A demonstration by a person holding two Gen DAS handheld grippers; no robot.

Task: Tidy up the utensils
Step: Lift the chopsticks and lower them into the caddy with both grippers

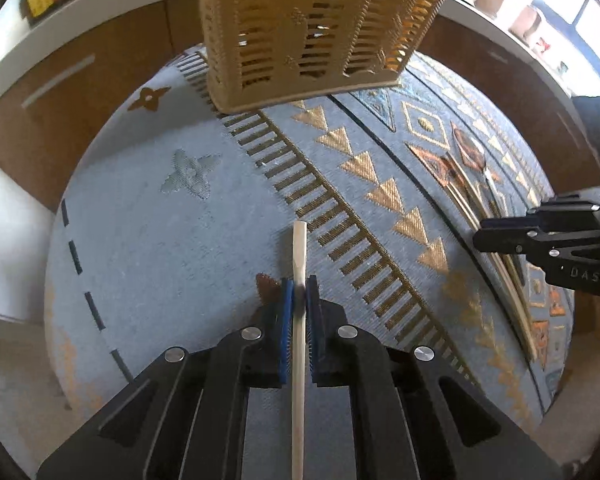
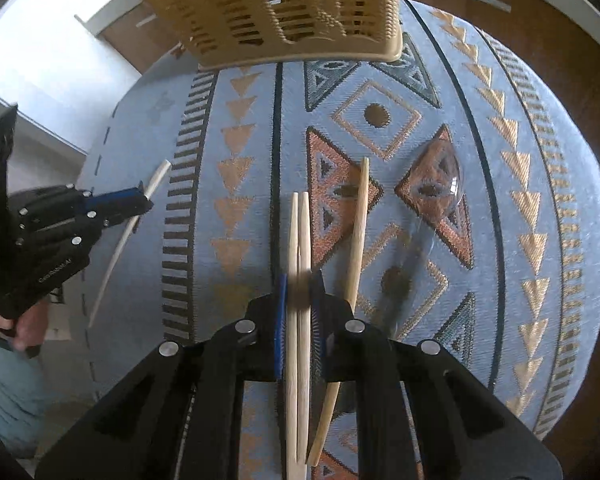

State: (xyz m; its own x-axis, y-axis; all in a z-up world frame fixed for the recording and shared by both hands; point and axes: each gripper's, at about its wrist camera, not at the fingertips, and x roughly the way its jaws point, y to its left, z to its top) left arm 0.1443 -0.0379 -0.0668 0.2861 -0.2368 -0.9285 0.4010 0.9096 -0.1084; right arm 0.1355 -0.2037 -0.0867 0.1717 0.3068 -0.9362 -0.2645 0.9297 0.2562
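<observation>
My left gripper is shut on a pale chopstick that points forward over the patterned cloth; it also shows in the right wrist view at the left. My right gripper is shut on a pair of wooden chopsticks. A third wooden chopstick lies on the cloth just right of them. A clear plastic spoon lies further right. The tan slotted utensil basket stands at the far edge of the table, and the right wrist view shows it too.
The round table carries a blue cloth with gold and orange triangles. Wooden cabinets with a white counter stand behind. In the left wrist view the right gripper is at the right edge over the chopsticks.
</observation>
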